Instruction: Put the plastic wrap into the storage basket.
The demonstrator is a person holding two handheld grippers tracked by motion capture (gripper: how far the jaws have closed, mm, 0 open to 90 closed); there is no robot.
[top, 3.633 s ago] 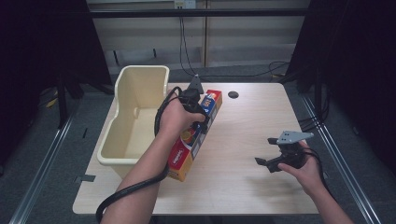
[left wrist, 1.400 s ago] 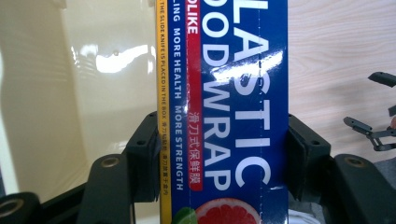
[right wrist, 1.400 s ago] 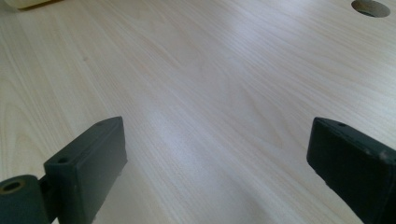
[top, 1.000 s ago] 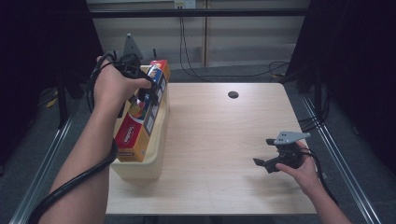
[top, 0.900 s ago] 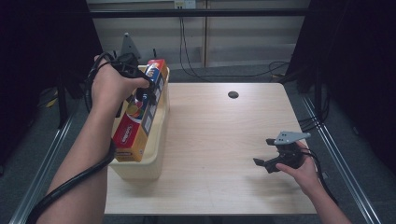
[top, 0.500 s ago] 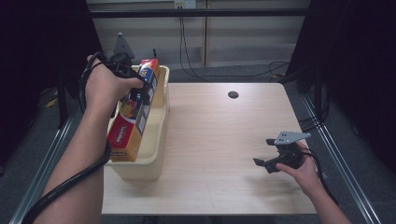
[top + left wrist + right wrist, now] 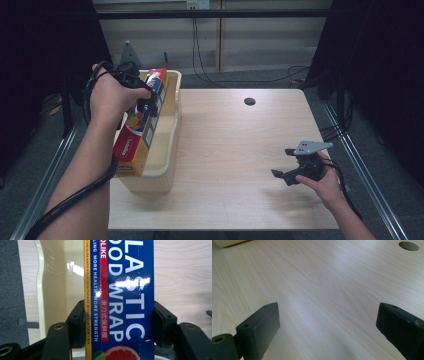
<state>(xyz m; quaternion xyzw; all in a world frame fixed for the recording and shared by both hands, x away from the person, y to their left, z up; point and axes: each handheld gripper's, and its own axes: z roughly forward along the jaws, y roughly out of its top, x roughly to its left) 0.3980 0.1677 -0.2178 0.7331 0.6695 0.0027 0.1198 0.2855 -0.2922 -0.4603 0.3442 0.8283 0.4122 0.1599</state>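
- The jaws of the left gripper point(image 7: 117, 327) press on both long sides of the plastic wrap box point(image 7: 120, 300), so the box is held tight between them.
- The jaws of the right gripper point(image 7: 327, 332) stand wide apart with nothing between them, low over the bare counter point(image 7: 324, 285).
- In the high view the box point(image 7: 141, 127) hangs from the left gripper point(image 7: 142, 102) with its low end down in the cream tub point(image 7: 170, 145). It leans, with its top end up past the jaws.
- The step looks like laying the box down in the tub. To do it well, lower the jaws slowly and keep them squeezed until the box sits on the tub floor.
- Turn the box so it runs along the tub, or it may catch on the rim beside the jaws.
- Then open the jaws wide and lift straight up, so they do not drag the box out.
- The right gripper point(image 7: 300, 170) is well apart from the tub and can wait there.
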